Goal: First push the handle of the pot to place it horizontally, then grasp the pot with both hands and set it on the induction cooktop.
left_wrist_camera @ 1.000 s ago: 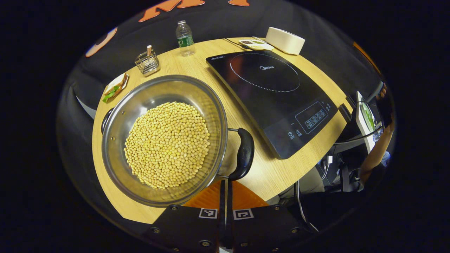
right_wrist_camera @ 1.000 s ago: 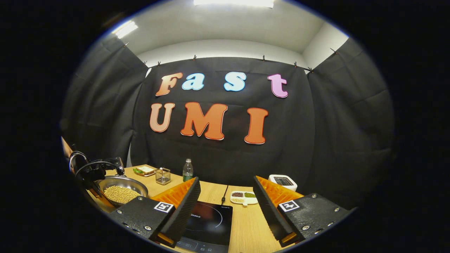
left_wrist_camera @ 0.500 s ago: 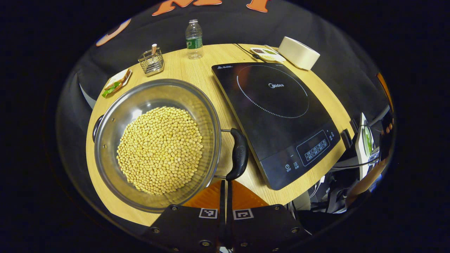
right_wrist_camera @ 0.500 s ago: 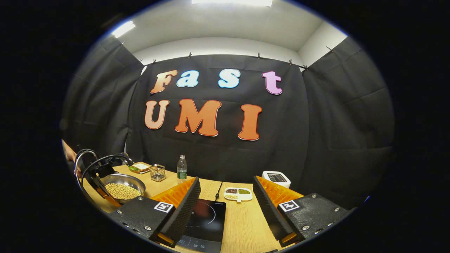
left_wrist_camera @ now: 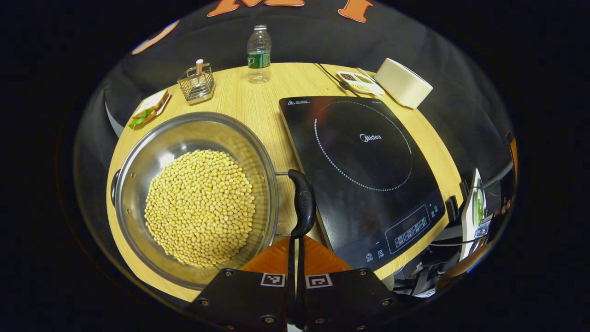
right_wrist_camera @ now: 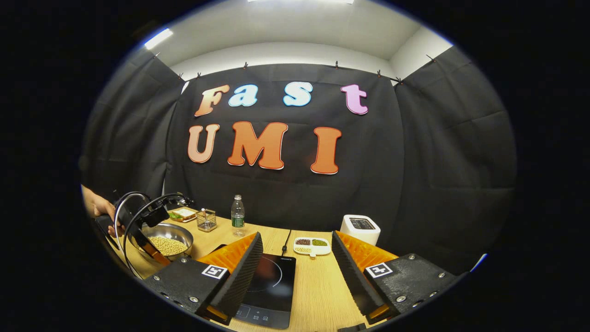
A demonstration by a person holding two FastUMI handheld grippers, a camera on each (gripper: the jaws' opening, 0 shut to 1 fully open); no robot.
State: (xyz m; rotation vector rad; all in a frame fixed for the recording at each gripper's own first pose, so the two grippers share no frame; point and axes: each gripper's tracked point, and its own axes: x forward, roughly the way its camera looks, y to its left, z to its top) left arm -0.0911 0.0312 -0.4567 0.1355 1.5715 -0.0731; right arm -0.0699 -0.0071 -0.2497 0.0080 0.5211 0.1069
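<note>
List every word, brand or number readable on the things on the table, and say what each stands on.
"Midea": on the glass of the induction cooktop, inside its dotted ring.
Print at the cooktop's far corner and on its control panel: too small to read.
Label on the bottle: too small to read.

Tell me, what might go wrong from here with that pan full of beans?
1. The pot is heaped with soybeans and sits near the table's front edge, so a hard shove on the handle might slide it.
2. The shut left gripper has only its thin tip at the handle and could slip off.
3. The induction cooktop lies close beside the handle, leaving little swing room.
</note>
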